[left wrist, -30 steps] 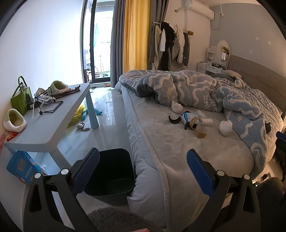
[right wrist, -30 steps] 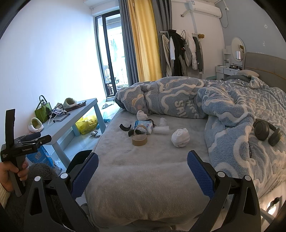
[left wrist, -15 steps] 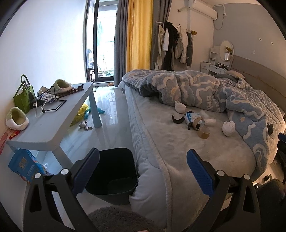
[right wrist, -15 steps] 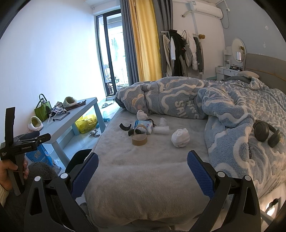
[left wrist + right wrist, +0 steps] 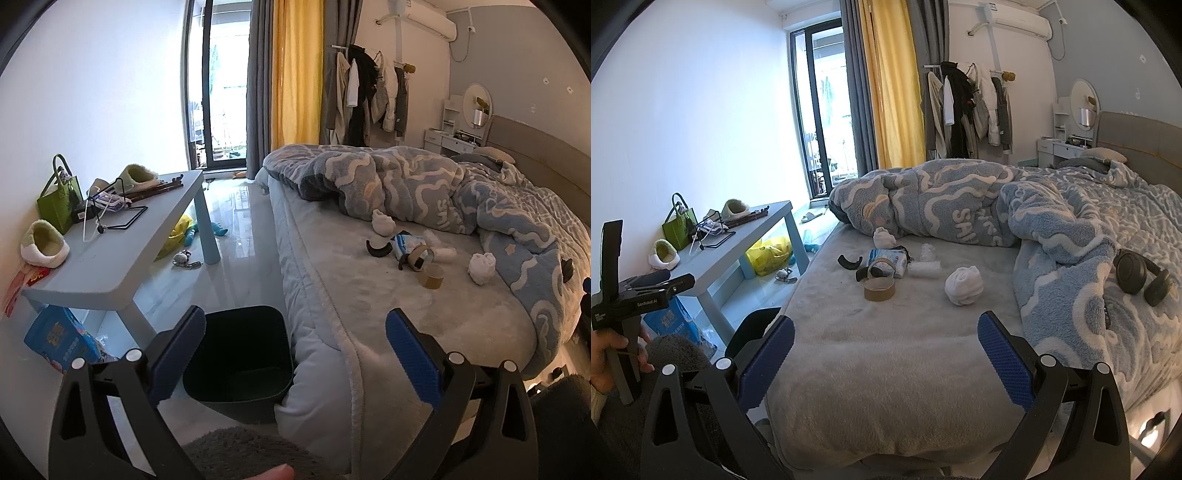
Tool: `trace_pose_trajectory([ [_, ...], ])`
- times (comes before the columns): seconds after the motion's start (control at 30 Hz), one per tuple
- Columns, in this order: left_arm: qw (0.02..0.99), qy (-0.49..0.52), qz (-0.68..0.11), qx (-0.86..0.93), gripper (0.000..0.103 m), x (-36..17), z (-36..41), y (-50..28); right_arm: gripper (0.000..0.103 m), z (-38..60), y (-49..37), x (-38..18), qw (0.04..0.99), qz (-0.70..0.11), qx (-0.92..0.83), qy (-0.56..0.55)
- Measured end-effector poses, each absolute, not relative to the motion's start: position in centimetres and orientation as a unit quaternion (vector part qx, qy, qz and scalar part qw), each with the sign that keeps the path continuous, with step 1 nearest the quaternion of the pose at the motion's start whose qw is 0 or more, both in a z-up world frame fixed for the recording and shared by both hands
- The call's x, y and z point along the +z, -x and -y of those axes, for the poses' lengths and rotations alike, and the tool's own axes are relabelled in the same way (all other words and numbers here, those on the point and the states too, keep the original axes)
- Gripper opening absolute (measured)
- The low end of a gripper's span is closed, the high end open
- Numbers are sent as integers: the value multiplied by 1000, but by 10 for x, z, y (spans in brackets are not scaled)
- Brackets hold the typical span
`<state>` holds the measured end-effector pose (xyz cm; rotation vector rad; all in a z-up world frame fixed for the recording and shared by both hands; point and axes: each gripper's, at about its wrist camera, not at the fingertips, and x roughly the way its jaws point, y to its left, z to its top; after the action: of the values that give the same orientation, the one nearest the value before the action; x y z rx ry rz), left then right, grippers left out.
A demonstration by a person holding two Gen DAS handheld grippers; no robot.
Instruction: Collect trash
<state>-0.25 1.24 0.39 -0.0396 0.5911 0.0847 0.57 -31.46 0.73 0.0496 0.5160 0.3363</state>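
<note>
grey fleece covers the bed (image 5: 886, 362), and the trash lies in a loose cluster on it, toward the rumpled blue blanket (image 5: 960, 218). the cluster holds an empty brown tape roll (image 5: 879, 288), a second cardboard ring (image 5: 882, 267) standing on edge just behind it, a blue and white packet (image 5: 886, 258), a curved black piece (image 5: 849, 262), a crumpled white tissue (image 5: 884, 237) near the blanket's edge, a white roll (image 5: 924, 268) and a larger white wad (image 5: 964, 285) off to the right. black headphones (image 5: 1141, 275) rest on the blanket, well apart from the cluster.

the right gripper (image 5: 885, 350) hovers over the near end of the bed with its blue-padded fingers spread wide and nothing between them. the left gripper (image 5: 294, 350) is likewise wide open and empty, pointing at the bed's near corner. in the right wrist view a hand (image 5: 607, 360) holds the left tool by its handle at the far left.

a dark bin (image 5: 240, 354) stands on the shiny floor, touching the side of the bed, just beside the leg of a pale blue table (image 5: 110, 258). on the table sit a green bag (image 5: 61, 205), two fluffy slippers (image 5: 44, 245) and a wire hanger (image 5: 110, 218). a blue bag (image 5: 59, 338) lies under the table.
</note>
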Motion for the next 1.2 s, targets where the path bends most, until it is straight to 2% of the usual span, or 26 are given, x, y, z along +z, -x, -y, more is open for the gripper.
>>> trace_pose_trajectory([
  [1.2,949,29,-312,10,100,4,-8,4,100,313,-5,11,953,-253,166,-25],
])
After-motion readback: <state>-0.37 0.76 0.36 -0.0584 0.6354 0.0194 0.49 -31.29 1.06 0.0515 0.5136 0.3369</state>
